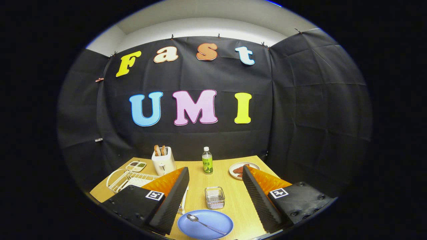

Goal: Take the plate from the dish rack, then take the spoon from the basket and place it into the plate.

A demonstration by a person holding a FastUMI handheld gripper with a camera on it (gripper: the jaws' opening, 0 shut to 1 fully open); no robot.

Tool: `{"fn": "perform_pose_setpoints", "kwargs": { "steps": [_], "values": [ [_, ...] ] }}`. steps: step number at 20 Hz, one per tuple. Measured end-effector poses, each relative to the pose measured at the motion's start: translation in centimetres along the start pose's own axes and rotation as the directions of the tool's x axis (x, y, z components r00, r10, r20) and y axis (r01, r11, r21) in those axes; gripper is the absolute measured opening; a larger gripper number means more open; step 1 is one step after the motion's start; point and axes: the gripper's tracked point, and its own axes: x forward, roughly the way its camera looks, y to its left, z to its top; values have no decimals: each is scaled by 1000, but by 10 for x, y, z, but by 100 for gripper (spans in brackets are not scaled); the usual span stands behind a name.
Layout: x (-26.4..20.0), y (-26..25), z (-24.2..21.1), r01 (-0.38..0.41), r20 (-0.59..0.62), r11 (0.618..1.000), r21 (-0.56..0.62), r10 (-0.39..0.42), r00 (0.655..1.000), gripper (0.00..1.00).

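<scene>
My gripper [215, 190] hangs open and empty above the wooden table [233, 196], with the metal spoon [204, 224] lying in the round blue plate [205, 224] between my fingers, the small wire basket [215, 197] just ahead, and the white dish rack [128, 180] beyond my left finger.

Blue plate [213, 226] — silver spoon [204, 224] on it. White rack [125, 180], white toaster [163, 163]. Green-labelled bottle [207, 161] — pale wood table [233, 196].
</scene>
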Motion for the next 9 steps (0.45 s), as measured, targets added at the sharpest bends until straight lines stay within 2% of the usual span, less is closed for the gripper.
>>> {"fn": "perform_pose_setpoints", "kwargs": {
  "steps": [5,9],
  "values": [
    [-4,-8,-5,-1,-13,1000,-13,0,1000,98],
    [-4,-3,-4,-12,-14,1000,24,12,1000,98]
  ]
}}
